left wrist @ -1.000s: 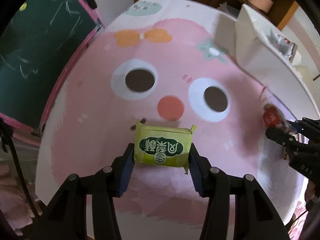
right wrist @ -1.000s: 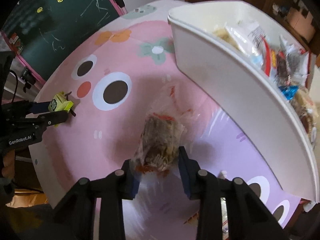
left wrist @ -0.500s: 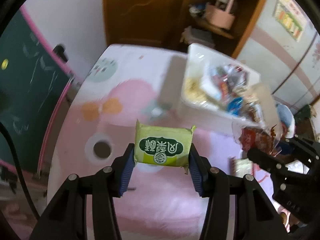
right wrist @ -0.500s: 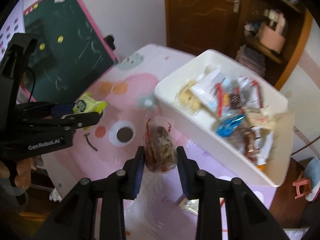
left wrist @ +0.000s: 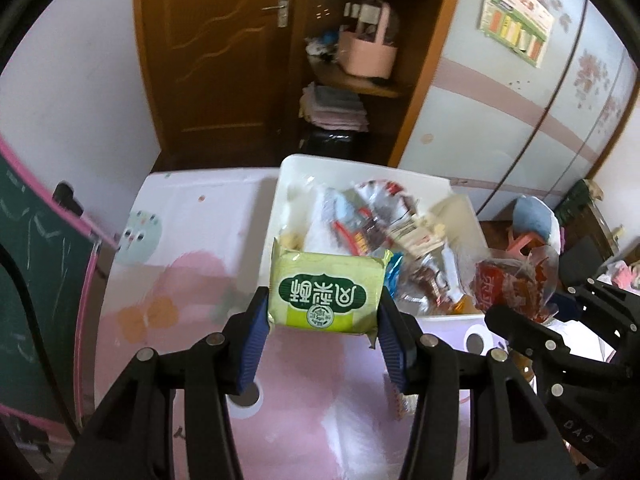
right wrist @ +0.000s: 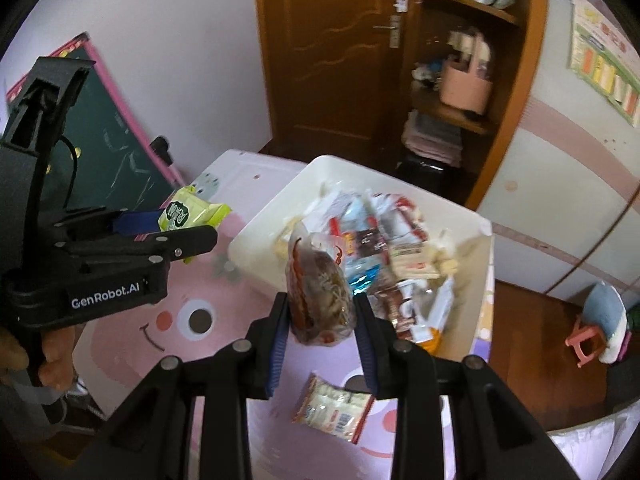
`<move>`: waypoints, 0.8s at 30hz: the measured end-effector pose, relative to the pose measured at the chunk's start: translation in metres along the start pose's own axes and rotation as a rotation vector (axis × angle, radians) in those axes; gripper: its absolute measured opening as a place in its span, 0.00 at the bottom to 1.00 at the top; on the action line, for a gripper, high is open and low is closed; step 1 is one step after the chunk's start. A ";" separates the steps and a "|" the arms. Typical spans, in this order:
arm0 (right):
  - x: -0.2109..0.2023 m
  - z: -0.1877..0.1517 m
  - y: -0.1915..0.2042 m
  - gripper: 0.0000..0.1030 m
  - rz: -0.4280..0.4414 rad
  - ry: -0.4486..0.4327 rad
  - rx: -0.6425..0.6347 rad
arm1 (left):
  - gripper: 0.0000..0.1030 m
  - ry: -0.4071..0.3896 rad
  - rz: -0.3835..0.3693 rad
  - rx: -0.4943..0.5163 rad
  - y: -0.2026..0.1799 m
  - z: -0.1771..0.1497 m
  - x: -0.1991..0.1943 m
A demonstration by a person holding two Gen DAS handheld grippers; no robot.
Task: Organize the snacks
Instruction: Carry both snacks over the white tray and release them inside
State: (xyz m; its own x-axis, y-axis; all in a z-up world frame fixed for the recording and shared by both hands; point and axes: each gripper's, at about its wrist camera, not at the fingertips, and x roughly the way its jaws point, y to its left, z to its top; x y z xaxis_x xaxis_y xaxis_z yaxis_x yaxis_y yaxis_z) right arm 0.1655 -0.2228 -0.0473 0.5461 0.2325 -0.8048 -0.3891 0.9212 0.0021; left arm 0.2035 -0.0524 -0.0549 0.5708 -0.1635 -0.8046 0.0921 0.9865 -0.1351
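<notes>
The left gripper (left wrist: pixel 324 314) pinches a green packet (left wrist: pixel 325 295) across its short sides; the right gripper (right wrist: pixel 322 316) squeezes a clear bag (right wrist: pixel 320 292) of brownish snacks. Both are held in the air near the white bin (right wrist: pixel 256 228), which is already heaped with wrappers. To do this well, each should be carried over the rim and let go low, since the glossy, crinkly film slides easily. One pale packet (right wrist: pixel 334 408) lies on the soft pink mat (right wrist: pixel 120 344).
</notes>
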 end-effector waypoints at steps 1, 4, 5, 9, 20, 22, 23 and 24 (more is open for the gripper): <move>-0.001 0.002 -0.002 0.31 -0.007 -0.004 0.005 | 0.48 -0.003 -0.005 0.010 -0.004 0.005 0.001; -0.001 0.008 -0.010 0.31 -0.033 -0.014 0.021 | 0.48 -0.012 -0.014 0.032 -0.011 0.014 0.002; -0.001 0.011 -0.013 0.31 -0.039 -0.017 0.029 | 0.48 -0.014 -0.019 0.040 -0.014 0.019 0.004; 0.000 0.018 -0.021 0.31 -0.056 -0.027 0.048 | 0.48 -0.018 -0.033 0.065 -0.024 0.034 0.009; 0.017 0.036 -0.043 0.31 -0.120 -0.026 0.093 | 0.48 0.003 -0.055 0.121 -0.038 0.065 0.041; 0.024 0.040 -0.048 0.31 -0.130 -0.019 0.104 | 0.48 0.008 -0.053 0.131 -0.039 0.069 0.049; 0.028 0.042 -0.052 0.31 -0.141 -0.015 0.111 | 0.48 0.012 -0.053 0.133 -0.039 0.073 0.055; 0.031 0.043 -0.054 0.31 -0.147 -0.012 0.114 | 0.48 0.015 -0.054 0.133 -0.039 0.074 0.058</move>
State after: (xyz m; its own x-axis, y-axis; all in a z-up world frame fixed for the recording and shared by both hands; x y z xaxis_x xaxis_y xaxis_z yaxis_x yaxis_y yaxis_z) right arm 0.2356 -0.2514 -0.0469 0.6001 0.0954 -0.7942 -0.2182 0.9747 -0.0478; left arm 0.2933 -0.0999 -0.0531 0.5501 -0.2151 -0.8069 0.2301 0.9679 -0.1011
